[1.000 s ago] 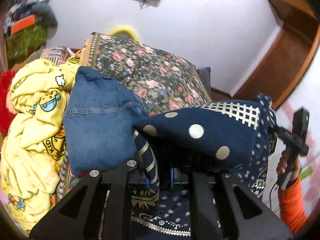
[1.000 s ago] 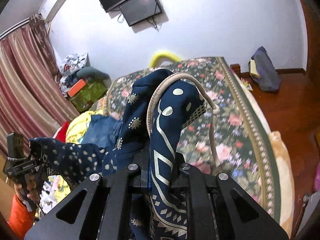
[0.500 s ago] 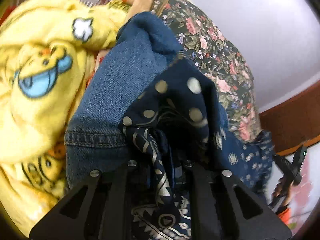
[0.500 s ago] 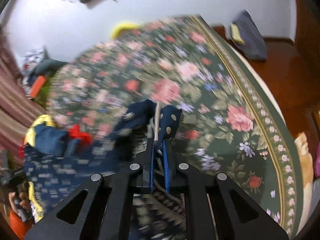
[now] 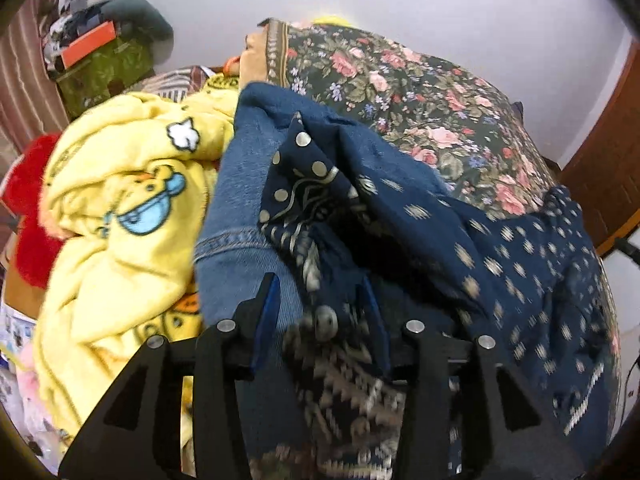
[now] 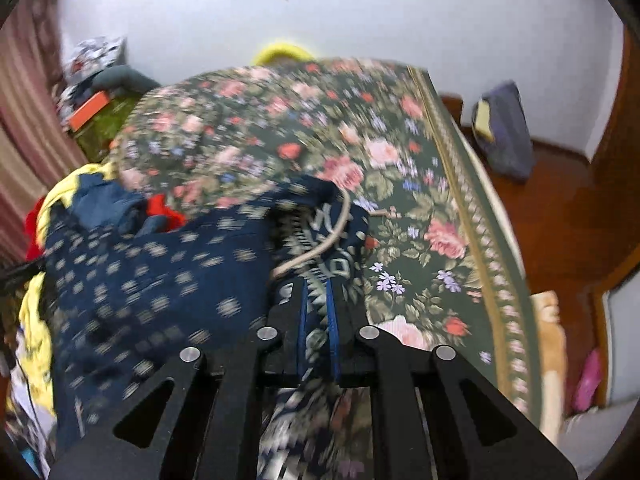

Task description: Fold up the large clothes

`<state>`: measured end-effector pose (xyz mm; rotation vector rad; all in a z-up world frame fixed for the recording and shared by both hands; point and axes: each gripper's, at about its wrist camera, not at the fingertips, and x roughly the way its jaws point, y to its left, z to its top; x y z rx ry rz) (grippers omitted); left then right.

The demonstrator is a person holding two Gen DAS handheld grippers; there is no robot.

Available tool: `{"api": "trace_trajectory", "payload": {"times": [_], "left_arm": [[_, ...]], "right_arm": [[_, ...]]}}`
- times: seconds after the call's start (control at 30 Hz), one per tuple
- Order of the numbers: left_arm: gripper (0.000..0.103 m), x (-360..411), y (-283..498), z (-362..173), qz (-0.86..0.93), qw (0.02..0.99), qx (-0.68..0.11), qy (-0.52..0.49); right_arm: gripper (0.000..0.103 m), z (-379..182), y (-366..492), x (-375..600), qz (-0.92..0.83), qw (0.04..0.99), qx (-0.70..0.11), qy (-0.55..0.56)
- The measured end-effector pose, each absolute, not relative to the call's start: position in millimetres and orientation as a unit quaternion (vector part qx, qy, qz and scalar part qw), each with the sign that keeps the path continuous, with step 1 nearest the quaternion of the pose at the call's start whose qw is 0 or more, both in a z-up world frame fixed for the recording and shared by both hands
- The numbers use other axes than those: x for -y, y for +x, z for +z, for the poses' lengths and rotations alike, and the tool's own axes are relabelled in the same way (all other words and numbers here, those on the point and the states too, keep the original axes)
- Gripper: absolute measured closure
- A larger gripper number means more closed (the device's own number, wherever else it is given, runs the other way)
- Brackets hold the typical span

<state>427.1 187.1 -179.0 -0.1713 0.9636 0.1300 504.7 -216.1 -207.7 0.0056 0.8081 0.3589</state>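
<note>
A navy patterned garment (image 5: 500, 248) with pale dots and a beige drawstring lies spread across the floral bed cover (image 5: 420, 92). My left gripper (image 5: 320, 292) is open; the cloth lies loose between its blue pads, over a folded blue denim piece (image 5: 244, 184). My right gripper (image 6: 318, 296) is shut on the same navy garment (image 6: 160, 280) near its drawstring (image 6: 320, 246), low over the floral bed cover (image 6: 400, 208).
A yellow cartoon blanket (image 5: 120, 216) and a red item (image 5: 28, 200) are heaped left of the denim. A cluttered green box (image 5: 104, 64) stands at the back left. A dark bag (image 6: 504, 132) sits on the wooden floor beyond the bed's right edge.
Both grippers came down from holding the garment up in the air to the bed. The left gripper's jaws have opened and let go of the cloth. The right stays shut.
</note>
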Motion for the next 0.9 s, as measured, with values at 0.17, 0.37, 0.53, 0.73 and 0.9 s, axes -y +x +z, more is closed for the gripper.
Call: {"api": "trace_trajectory", "payload": {"times": [0.17, 0.37, 0.53, 0.73, 0.9], "left_arm": [[0.057, -171.1, 389.1, -150.1, 0.052, 0.89, -0.45, -0.057], [0.041, -149.1, 336.3, -116.4, 0.036, 0.905, -0.424, -0.019], [0.022, -135.1, 300.4, -105.5, 0.019, 0.909, -0.417, 0.003], [0.016, -131.1, 266.9, -121.7, -0.005, 0.898, -0.439, -0.011], [0.016, -141.6, 248.0, -168.7, -0.022, 0.868, -0.491, -0.063]], "right_arm": [[0.053, -167.1, 446.2, 213.1, 0.194, 0.921, -0.338, -0.009], [0.029, -146.8, 397.6, 212.2, 0.203, 0.925, -0.32, -0.009], [0.021, -148.2, 365.1, 208.7, 0.195, 0.925, -0.325, -0.034], [0.02, -169.4, 337.2, 211.7, 0.181, 0.92, -0.344, -0.055], [0.02, -200.8, 324.1, 217.0, 0.183, 0.903, -0.386, -0.049]]}}
